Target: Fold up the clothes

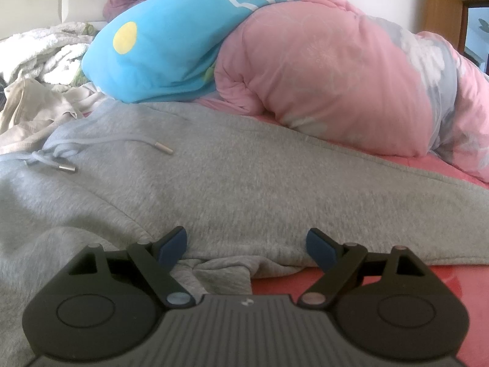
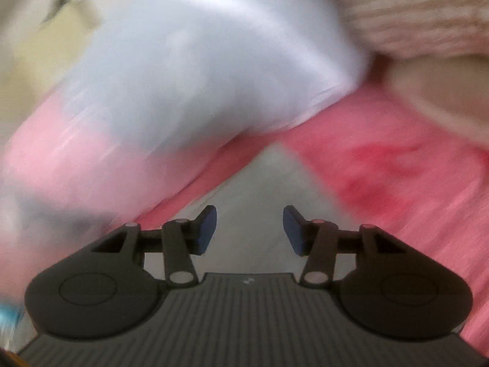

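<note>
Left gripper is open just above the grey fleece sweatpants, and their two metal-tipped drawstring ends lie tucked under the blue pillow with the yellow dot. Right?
Not quite. The left wrist view shows the drawstring ends lying exposed on the grey fleece sweatpants, apart from the blue pillow with the yellow dot. The left gripper is open.

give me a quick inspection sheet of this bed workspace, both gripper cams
surface: red bed sheet, mostly covered
job's things: grey sweatpants spread flat, drawstring loose at the waistband
clutter: pink quilt, blue pillow, beige clothes behind
grippers: left gripper open at the sweatpants' near edge; right gripper open, holds nothing, view motion-blurred
cables: nothing seen
surroundings: cream headboard, wooden furniture
</note>
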Motion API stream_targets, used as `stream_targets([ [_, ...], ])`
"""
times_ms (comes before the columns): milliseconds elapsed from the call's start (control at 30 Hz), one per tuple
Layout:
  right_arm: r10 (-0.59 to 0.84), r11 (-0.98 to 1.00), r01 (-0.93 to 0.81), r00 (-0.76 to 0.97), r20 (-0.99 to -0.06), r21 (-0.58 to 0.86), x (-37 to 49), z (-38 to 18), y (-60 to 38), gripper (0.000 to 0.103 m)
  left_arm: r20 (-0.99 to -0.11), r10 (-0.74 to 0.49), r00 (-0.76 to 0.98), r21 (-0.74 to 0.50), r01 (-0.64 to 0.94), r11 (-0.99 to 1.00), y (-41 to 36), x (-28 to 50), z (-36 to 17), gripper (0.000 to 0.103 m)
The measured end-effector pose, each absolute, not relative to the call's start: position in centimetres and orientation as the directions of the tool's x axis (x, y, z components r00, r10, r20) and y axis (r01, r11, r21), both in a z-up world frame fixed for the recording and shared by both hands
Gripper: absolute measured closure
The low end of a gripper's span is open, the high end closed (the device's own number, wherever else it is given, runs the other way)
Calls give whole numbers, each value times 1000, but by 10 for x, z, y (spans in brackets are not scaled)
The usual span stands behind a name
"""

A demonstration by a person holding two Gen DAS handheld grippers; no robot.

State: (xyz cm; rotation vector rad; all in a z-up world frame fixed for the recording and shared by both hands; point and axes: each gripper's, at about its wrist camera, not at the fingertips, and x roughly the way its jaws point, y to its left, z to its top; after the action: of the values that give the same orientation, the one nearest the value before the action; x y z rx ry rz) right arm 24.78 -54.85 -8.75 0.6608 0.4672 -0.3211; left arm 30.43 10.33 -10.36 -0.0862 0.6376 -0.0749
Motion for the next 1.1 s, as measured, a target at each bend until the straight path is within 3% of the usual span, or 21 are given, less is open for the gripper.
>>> stream_targets([
  [67, -129, 808, 414, 819, -559, 420, 247, -99, -539, 64, -589, -100, 802, -109, 44, 993, 104, 304, -104, 16],
  [100, -159, 810, 440, 801, -577, 388, 243, -107, -546, 74, -588, -103, 802, -113, 44, 993, 105, 304, -104, 16],
  [133, -189, 808, 467, 783, -592, 359, 239, -115, -554, 100, -587, -106, 803, -117, 45, 992, 105, 304, -104, 16],
  [167, -204, 759, 505, 784, -586, 412, 229, -121, -574, 103, -587, -106, 802, -118, 45, 992, 105, 304, -104, 16],
  [300, -384, 570, 695, 696, -606, 438, 184, -118, -606, 103, -590, -103, 801, -113, 44, 993, 104, 305, -104, 16],
  [367, -399, 561, 691, 709, -582, 456, 172, -110, -601, 97, -590, -102, 801, -112, 44, 993, 104, 305, -104, 16],
  [467, -374, 612, 626, 767, -521, 482, 168, -96, -586, 97, -590, -102, 801, -112, 44, 993, 104, 305, -104, 16],
  [600, -243, 734, 521, 800, -549, 436, 223, -86, -549, 97, -588, -108, 801, -120, 45, 992, 105, 305, -103, 16],
  [667, -218, 772, 516, 764, -608, 372, 263, -95, -535, 97, -587, -113, 802, -128, 46, 991, 105, 305, -103, 16],
  [767, -256, 778, 561, 694, -673, 283, 304, -119, -532, 99, -587, -114, 802, -129, 46, 991, 106, 305, -103, 16],
  [933, -369, 727, 631, 693, -619, 273, 316, -118, -555, 101, -588, -112, 801, -127, 46, 991, 106, 305, -103, 15],
  [1000, -402, 681, 656, 707, -582, 327, 308, -111, -566, 91, -589, -109, 801, -122, 46, 991, 106, 305, -103, 15],
  [1067, -431, 633, 665, 727, -534, 395, 291, -104, -579, 61, -589, -108, 801, -120, 45, 992, 105, 305, -103, 15],
  [1100, -417, 619, 664, 731, -541, 420, 288, -105, -587, 59, -589, -108, 801, -120, 45, 992, 105, 306, -104, 15],
])
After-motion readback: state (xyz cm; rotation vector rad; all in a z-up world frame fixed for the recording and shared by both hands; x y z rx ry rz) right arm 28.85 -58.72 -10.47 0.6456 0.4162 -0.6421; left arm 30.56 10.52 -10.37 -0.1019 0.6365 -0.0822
